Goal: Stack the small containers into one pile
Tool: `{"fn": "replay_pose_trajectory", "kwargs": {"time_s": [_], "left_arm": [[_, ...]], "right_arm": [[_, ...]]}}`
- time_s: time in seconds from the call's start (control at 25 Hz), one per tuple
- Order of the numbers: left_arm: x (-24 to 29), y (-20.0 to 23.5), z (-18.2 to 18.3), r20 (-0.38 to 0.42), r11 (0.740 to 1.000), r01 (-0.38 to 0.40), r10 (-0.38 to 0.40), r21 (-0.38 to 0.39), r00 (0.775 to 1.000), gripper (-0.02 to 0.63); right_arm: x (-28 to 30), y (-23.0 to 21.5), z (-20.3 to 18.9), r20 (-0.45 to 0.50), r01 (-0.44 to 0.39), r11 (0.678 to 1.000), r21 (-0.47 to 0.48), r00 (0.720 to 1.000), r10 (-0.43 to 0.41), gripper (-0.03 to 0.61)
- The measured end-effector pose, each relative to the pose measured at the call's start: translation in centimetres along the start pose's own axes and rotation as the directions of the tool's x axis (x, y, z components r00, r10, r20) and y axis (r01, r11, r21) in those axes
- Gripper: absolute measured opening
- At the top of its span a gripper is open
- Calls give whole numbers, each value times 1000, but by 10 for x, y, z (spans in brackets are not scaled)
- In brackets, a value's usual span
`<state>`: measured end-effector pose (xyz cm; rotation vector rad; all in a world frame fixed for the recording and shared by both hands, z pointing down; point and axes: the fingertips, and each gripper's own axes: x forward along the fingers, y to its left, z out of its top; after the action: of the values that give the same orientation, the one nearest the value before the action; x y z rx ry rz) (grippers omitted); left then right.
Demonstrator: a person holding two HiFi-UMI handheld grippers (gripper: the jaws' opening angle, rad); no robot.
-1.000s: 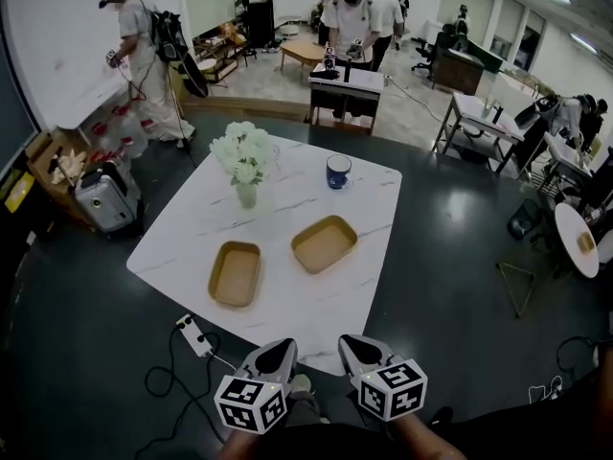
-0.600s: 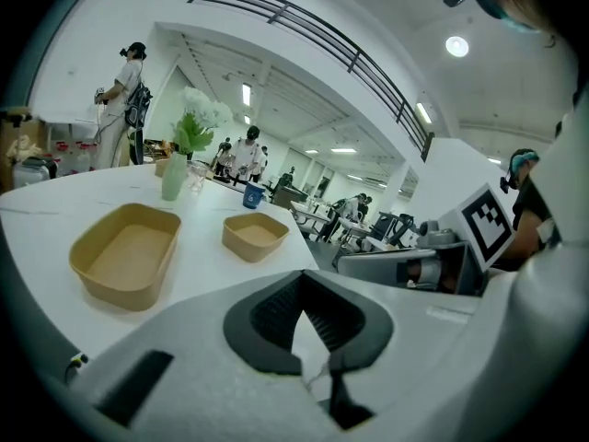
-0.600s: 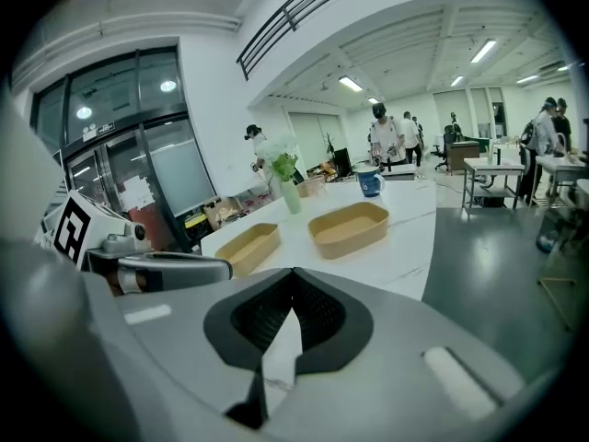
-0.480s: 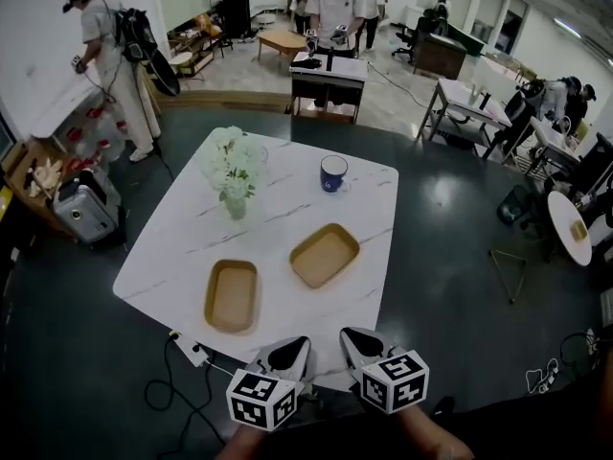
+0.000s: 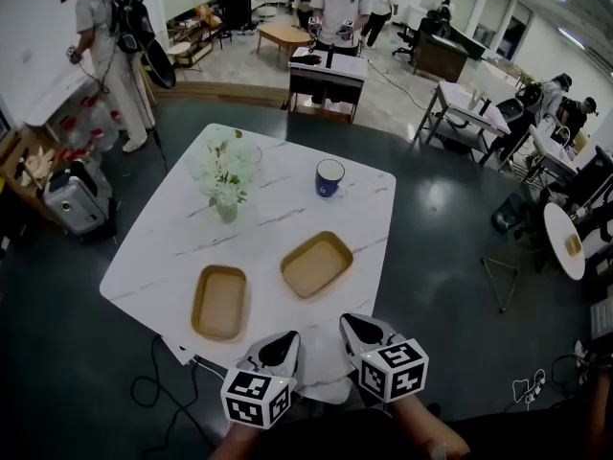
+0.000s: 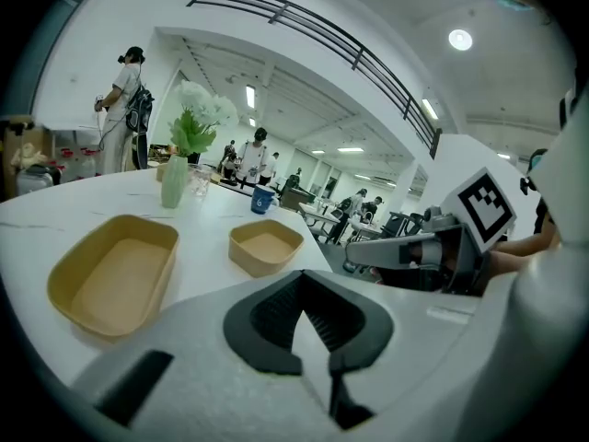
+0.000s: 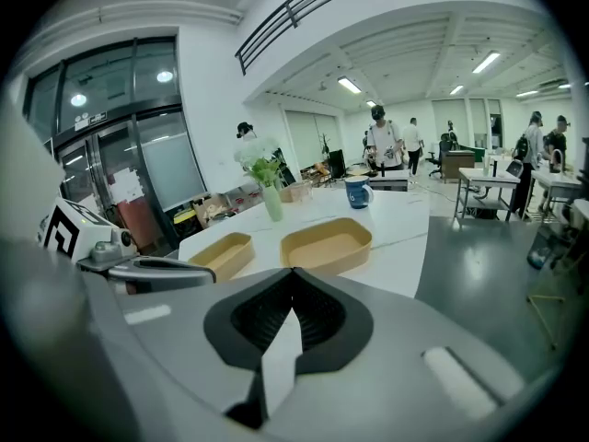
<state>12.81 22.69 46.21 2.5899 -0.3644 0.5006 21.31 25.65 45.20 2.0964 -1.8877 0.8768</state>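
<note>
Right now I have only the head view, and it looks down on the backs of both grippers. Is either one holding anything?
Observer: No. The left gripper view shows the left gripper with its jaws together and nothing between them.
Operator: And the other one?
Observer: The same. In the right gripper view the right gripper is shut and empty.
Operator: How do the containers look from the side?
Observer: In the left gripper view, the left container and the right container are both shallow open tubs with low walls. They stand apart on the table.
</note>
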Motion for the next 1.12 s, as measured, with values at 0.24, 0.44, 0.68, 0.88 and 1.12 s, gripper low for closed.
{"fn": "replay_pose_trajectory", "kwargs": {"time_s": [0.24,0.44,0.68,0.88,1.12], "left_arm": [[21,16,12,17,992,-123,124,-30,992,-5],[39,29,20,28,978,-199,200,-56,979,-5],[65,36,21,10,959,-273,274,-78,962,-5],[81,50,21,-2,933,-346,348,-98,938,10],[90,64,22,-11,901,-413,415,-131,910,51]], "right_arm": [[18,-31,18,-18,-42,999,-26,999,42,0],[39,-54,30,-40,-80,995,-62,996,78,0],[64,-86,42,-66,-109,991,-73,992,105,0],[87,-111,48,-84,-111,991,-79,991,104,0],[112,-131,47,-117,-116,991,-66,987,108,18]]}}
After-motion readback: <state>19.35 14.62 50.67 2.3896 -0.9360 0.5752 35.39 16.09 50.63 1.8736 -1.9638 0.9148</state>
